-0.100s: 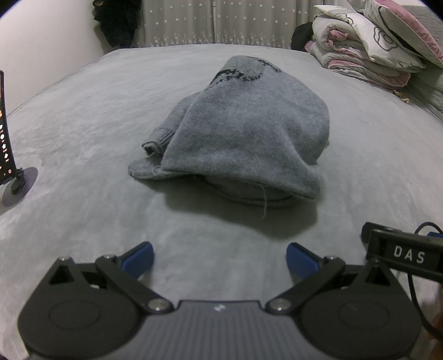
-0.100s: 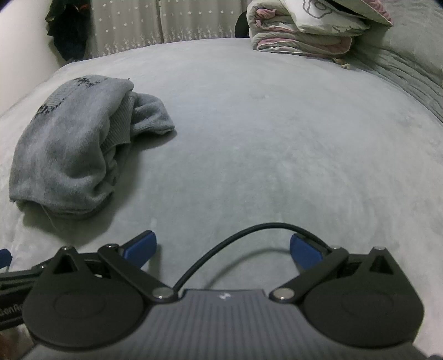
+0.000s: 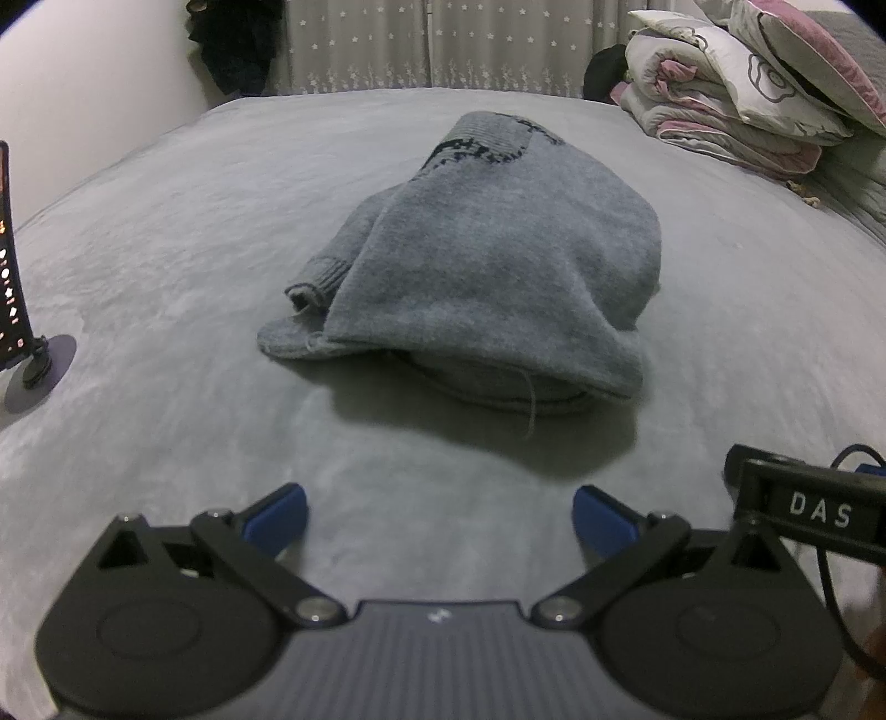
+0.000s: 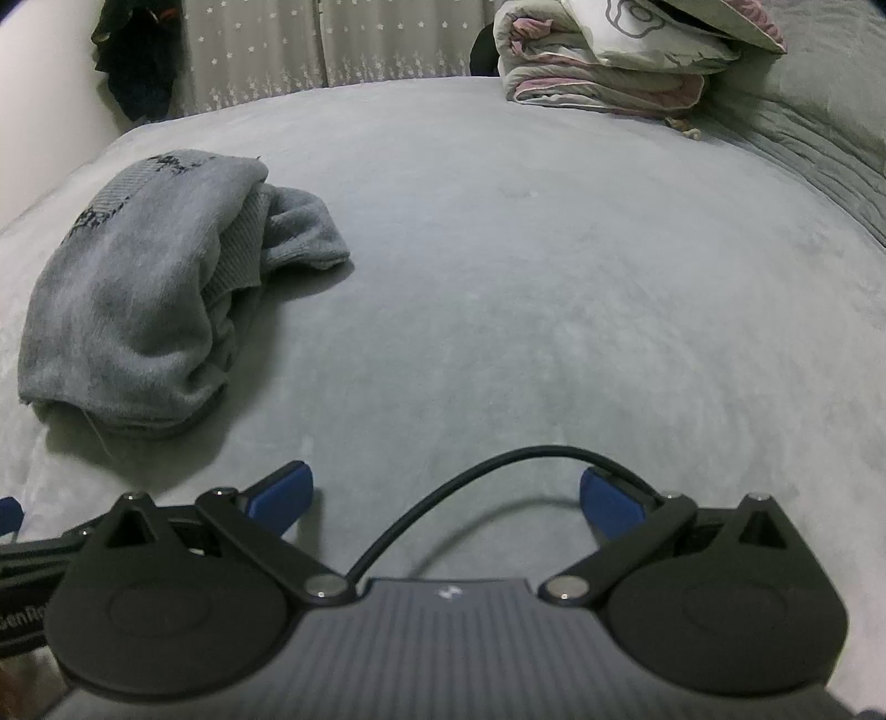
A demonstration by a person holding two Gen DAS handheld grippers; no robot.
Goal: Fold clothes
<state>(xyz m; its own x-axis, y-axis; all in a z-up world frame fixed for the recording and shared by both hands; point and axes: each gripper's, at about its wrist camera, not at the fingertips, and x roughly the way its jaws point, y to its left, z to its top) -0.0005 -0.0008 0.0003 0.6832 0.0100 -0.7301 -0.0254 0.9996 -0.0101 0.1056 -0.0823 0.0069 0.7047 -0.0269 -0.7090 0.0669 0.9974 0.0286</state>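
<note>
A grey knitted sweater [image 3: 487, 266] with a dark pattern near its far end lies bunched in a heap on the grey bed cover [image 3: 166, 232]. One ribbed cuff sticks out on its left side. My left gripper [image 3: 440, 512] is open just short of the heap, with nothing between its blue fingertips [image 3: 277, 512]. In the right wrist view the same sweater [image 4: 144, 299] sits to the far left. My right gripper [image 4: 446, 495] is open over bare bed cover [image 4: 554, 277], well to the right of the sweater, with only its own black cable [image 4: 470, 482] arching across the gap.
Folded quilts and pillows [image 3: 742, 94] are stacked at the bed's far right corner. A phone on a small round stand [image 3: 22, 343] sits at the left edge. Dark clothes [image 3: 232, 44] hang by the starred curtain [image 3: 387, 44] behind the bed. Part of the right gripper's body [image 3: 814, 512] shows at lower right.
</note>
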